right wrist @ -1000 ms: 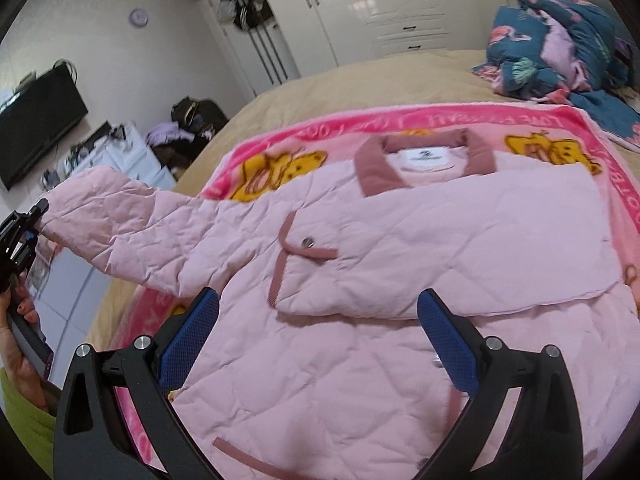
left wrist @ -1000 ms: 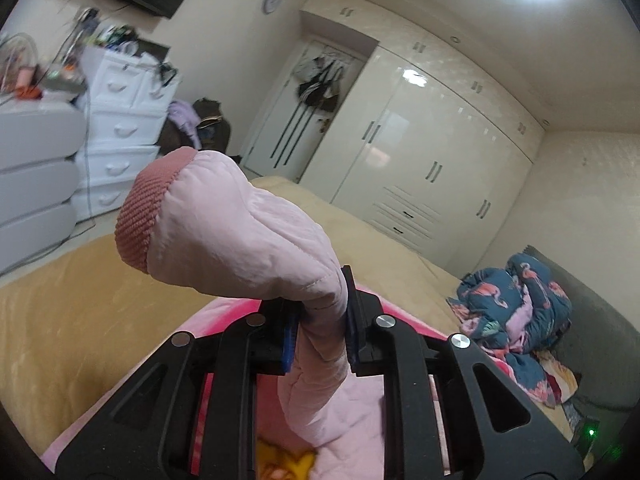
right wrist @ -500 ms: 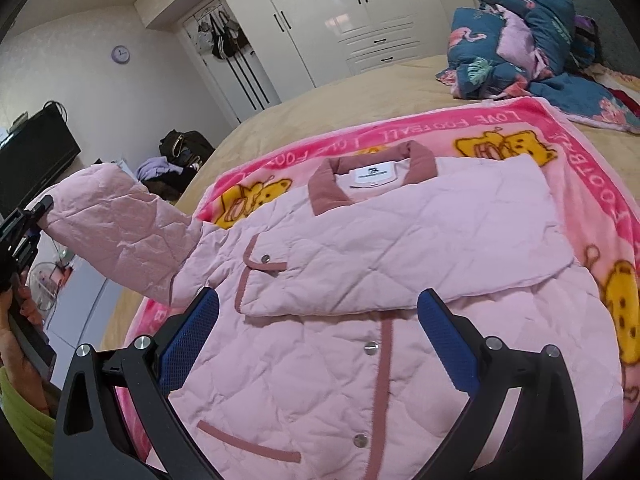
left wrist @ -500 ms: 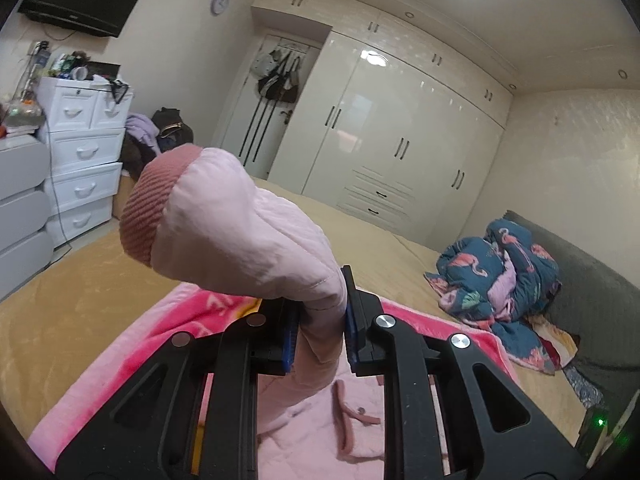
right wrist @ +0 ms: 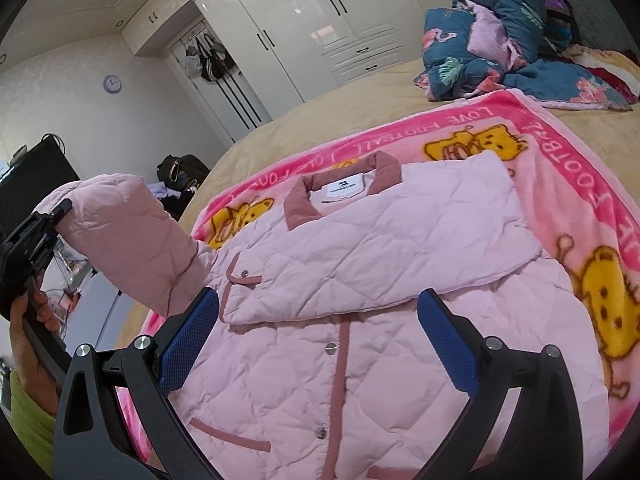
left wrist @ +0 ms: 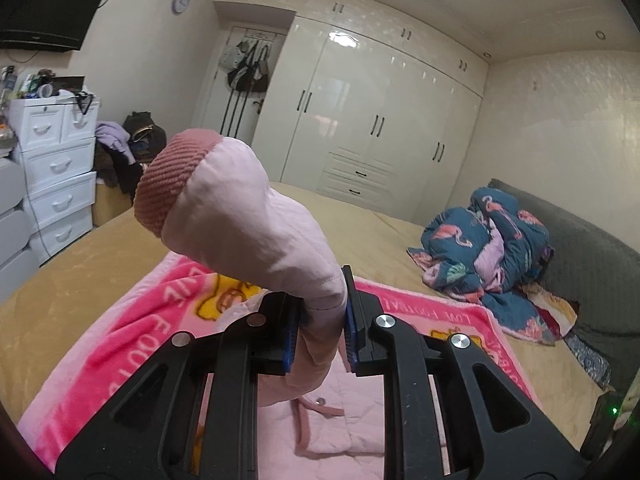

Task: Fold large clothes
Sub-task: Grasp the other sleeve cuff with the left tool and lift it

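Left wrist view: the left hand-held gripper (left wrist: 320, 332) points slightly downward over the bed (left wrist: 60, 300), its jaws clamped on the sleeve (left wrist: 248, 232) of the pink quilted jacket (left wrist: 332, 432), cuff raised above the fingers.

Right wrist view: the right hand-held gripper (right wrist: 316, 344) hovers, jaws wide and empty, over the jacket's front, which lies flat on the pink blanket (right wrist: 560, 184). At left, a hand (right wrist: 28, 344) grips the other tool, lifting the sleeve.

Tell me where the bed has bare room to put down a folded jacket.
The tan bedspread is bare between the pink blanket and the white wardrobe, and also along the blanket's side toward the white drawers. It is crowded at the flamingo quilt heap by the headboard, and the pink jacket fills most of the blanket.
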